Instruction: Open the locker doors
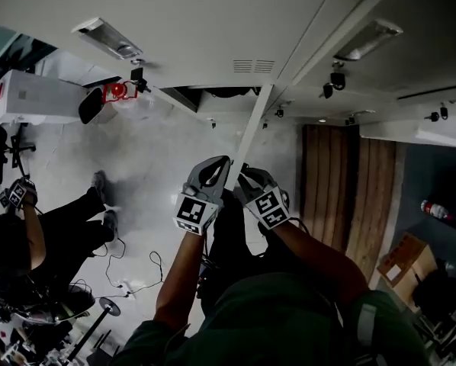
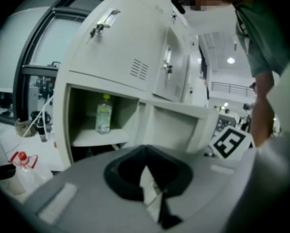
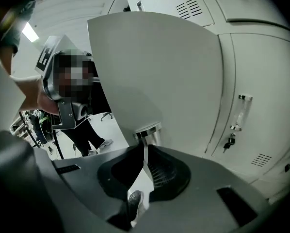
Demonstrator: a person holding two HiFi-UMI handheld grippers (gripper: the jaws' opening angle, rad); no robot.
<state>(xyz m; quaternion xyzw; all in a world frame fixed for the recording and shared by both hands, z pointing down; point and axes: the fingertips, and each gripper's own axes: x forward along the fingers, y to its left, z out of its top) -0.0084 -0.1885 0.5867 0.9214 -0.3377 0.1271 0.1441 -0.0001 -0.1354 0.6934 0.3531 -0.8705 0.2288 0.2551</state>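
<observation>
An open locker door shows edge-on as a thin white strip [image 1: 248,136] running down between my two grippers. My left gripper [image 1: 215,175] and right gripper [image 1: 247,180] sit side by side at its lower end. In the right gripper view the door's pale face [image 3: 154,67] fills the middle, its metal handle [image 3: 149,131] sits just above my right gripper [image 3: 145,152], and a thin white edge lies pinched in the jaws. My left gripper [image 2: 147,171] also holds a white sliver, facing open compartments [image 2: 169,125].
A plastic bottle [image 2: 103,113] stands in an open compartment. Closed doors with handles [image 2: 102,23] and a keyed one [image 3: 234,123] flank the open door. Another person [image 1: 52,227] crouches at left near floor cables [image 1: 129,277]. A cardboard box [image 1: 407,265] sits right.
</observation>
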